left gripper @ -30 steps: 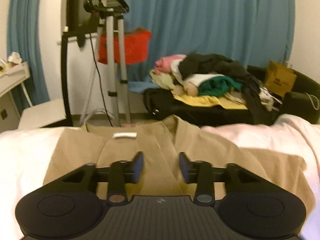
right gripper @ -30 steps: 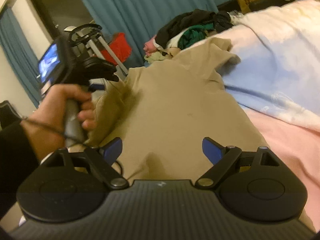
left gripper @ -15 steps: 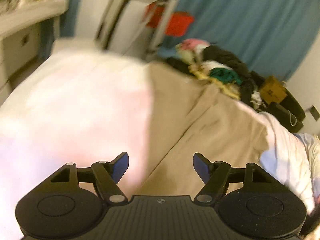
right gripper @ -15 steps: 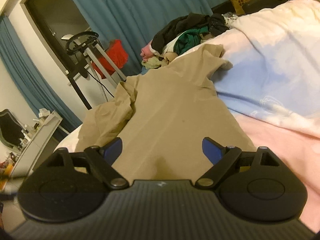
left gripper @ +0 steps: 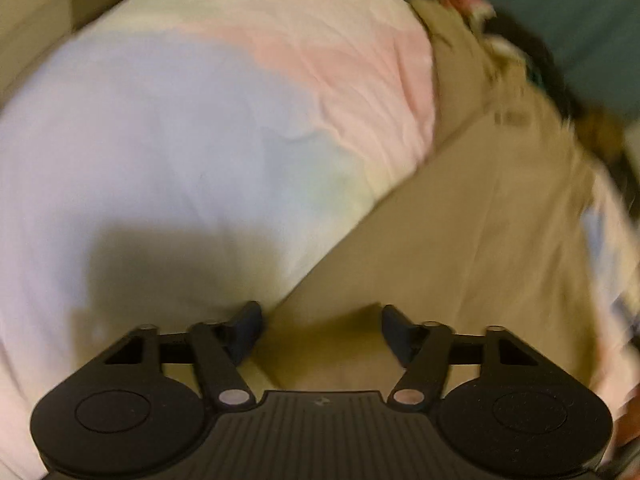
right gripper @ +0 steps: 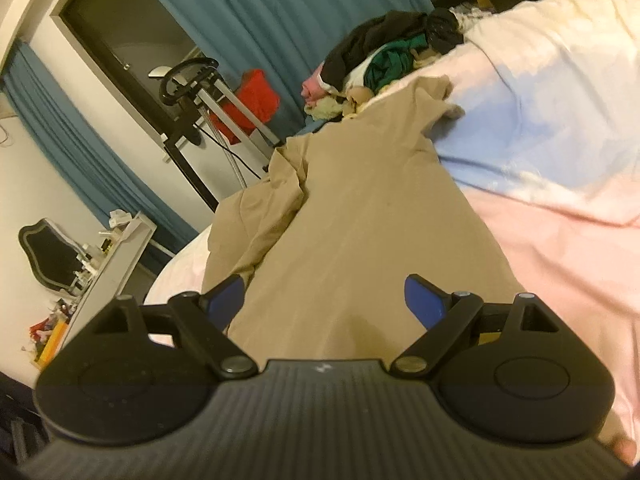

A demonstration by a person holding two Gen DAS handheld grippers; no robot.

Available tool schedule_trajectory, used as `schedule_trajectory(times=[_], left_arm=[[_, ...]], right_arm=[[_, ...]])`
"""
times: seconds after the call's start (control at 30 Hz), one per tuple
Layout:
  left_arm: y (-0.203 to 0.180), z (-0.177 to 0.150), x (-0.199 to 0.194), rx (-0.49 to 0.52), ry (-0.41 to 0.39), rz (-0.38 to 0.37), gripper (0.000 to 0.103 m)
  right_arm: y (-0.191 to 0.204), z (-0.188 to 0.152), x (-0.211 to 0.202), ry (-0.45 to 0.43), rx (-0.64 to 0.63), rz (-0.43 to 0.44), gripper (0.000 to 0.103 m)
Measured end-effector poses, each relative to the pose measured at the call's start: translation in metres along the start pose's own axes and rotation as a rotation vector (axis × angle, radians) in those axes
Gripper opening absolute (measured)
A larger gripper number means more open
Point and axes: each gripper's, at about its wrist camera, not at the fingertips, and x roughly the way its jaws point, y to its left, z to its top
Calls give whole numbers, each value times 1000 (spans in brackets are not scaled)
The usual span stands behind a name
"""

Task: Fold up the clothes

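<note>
The folding is only getting under way: the tan garment point(right gripper: 360, 220) is lying lengthwise on the pastel bedspread point(right gripper: 560, 240), its far left side bunching in loose folds and no neat crease showing anywhere. The left gripper point(left gripper: 322, 330) is tilting down over the garment's near left edge, where it meets the bedspread; its jaws have just been closing, partly apart with cloth between them but not visibly pinched. The right gripper point(right gripper: 324, 298) is hovering wide over the near end, holding nothing
</note>
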Motion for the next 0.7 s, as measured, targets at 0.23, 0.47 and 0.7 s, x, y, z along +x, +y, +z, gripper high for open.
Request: schedule_trajectory(times=[0.23, 0.47, 0.7], left_arm=[[-33, -31, -55, 267, -220, 49, 3], [-100, -97, -117, 572, -419, -45, 3], [-154, -121, -76, 623, -357, -134, 3]], right_arm=[[2, -3, 0, 4, -26, -17, 88], [3, -5, 15, 38, -26, -5, 88], [9, -9, 21, 55, -57, 44, 88]])
